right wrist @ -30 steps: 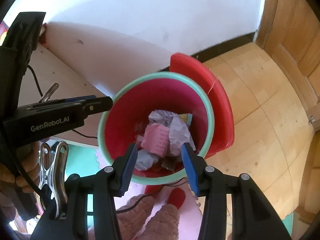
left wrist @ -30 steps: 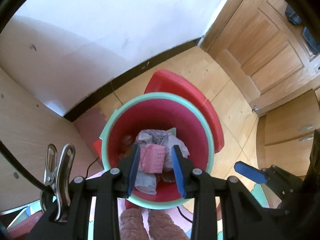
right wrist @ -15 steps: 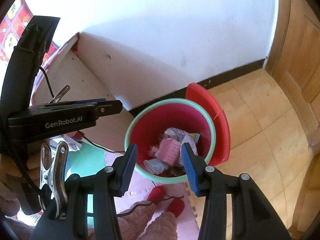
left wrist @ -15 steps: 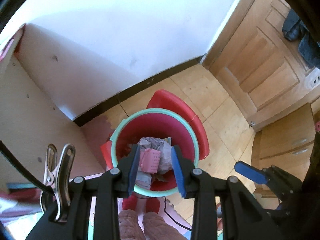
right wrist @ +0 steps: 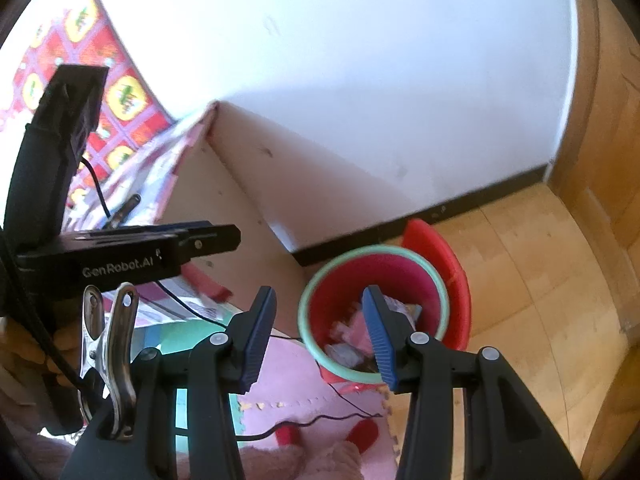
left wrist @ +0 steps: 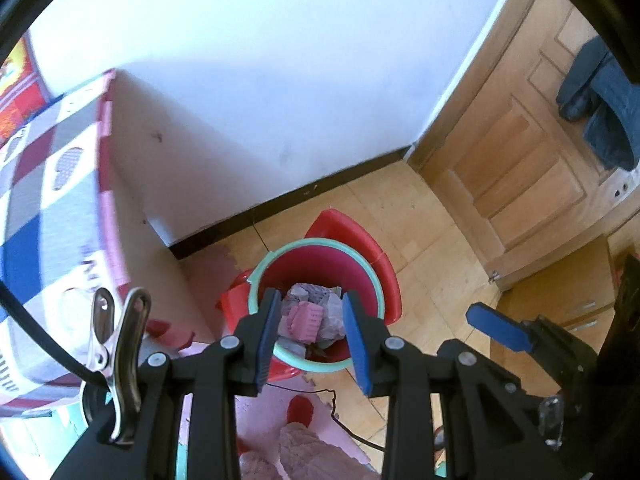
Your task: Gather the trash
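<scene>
While both grippers hang high above the floor, the scene reads as follows.

Edges: a white wall [left wrist: 280,80] meets a black baseboard [left wrist: 320,188] at 12 o'clock of the bin [left wrist: 360,264]; a table side [right wrist: 240,208] stands just beside the bin at 9 o'clock; a wooden door [left wrist: 520,168] closes the 2 o'clock side.
Open room: bare wood floor [right wrist: 540,272] spreads from 1 to 4 o'clock of the bin; a pink mat [right wrist: 304,392] with a black cable [right wrist: 320,420] lies at 6 o'clock.
Change: the bin looks smaller in both views than a second ago, the table's checked cloth [left wrist: 48,184] has come into sight, and both grippers have risen.
Left gripper [left wrist: 310,332]: jaws part open, nothing between the pads; bin seen through the gap.
Right gripper [right wrist: 316,334]: jaws part open and empty; the bin sits behind its right finger [right wrist: 380,336].
Bin: red, round, mint-green rim, on the floor by the wall, a red lid [left wrist: 360,232] tilted behind it.
Trash [left wrist: 308,316]: crumpled white paper and a pink wrapper piled inside the bin, below the rim.
Person: pink fuzzy trousers [left wrist: 304,456] at the bottom edge, a hand [right wrist: 24,352] on the left gripper.
</scene>
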`<state>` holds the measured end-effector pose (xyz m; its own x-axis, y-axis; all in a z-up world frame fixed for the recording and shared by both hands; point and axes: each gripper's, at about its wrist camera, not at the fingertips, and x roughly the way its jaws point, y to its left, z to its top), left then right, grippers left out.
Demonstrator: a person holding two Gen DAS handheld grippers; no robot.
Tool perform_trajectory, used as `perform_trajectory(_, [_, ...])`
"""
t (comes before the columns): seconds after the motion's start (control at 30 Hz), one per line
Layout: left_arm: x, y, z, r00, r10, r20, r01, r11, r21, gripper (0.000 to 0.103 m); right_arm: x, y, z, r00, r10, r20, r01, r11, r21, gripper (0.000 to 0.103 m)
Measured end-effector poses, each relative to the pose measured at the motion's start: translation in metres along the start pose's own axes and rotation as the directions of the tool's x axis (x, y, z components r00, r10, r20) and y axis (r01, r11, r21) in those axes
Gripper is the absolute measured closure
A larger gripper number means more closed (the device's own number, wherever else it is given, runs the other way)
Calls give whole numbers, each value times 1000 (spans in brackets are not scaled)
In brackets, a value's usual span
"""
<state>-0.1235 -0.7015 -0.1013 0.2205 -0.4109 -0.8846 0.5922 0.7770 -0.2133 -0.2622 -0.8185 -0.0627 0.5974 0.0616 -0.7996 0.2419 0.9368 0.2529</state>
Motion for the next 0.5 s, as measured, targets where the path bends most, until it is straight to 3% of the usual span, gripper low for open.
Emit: perform_trajectory(0.5, [-105,69,-20,993,45,105,-38,996,-75,70,-41,107,24,987,113,117,-98,987,-129,56])
